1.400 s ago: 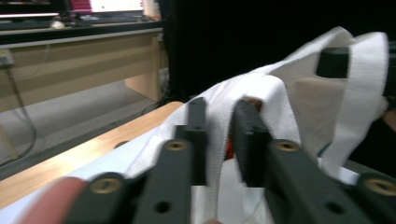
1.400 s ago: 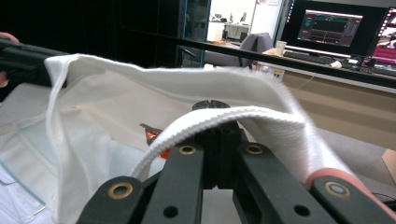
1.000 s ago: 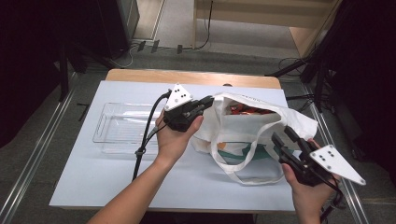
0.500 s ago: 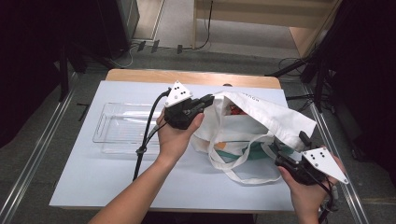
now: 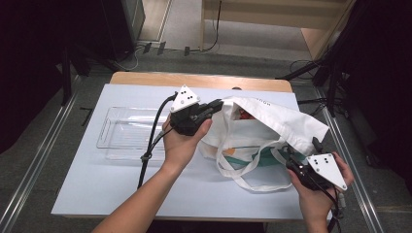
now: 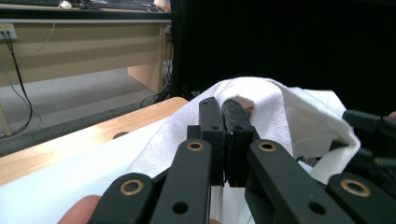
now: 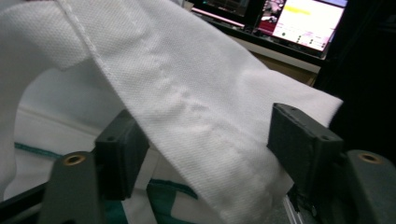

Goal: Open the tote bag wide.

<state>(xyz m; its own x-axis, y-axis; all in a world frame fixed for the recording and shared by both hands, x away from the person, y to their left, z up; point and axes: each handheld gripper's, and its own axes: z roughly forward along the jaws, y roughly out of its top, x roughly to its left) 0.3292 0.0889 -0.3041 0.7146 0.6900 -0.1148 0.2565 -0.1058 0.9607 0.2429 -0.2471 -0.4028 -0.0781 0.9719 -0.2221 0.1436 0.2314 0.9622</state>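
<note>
Woven white tote bag (image 5: 265,128) (limp, creased), looped straps (image 5: 252,170) — clear plastic tray (image 5: 121,128)

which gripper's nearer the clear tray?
Left. The left gripper, shut on the white bag's rim, sits just past the clear tray's right end. The right gripper is beyond the bag, near the table's right edge.

A lab: black curtains (image 5: 29,58); floor cables (image 5: 160,47); lit monitor (image 7: 308,21); wooden desks (image 6: 84,46).
</note>
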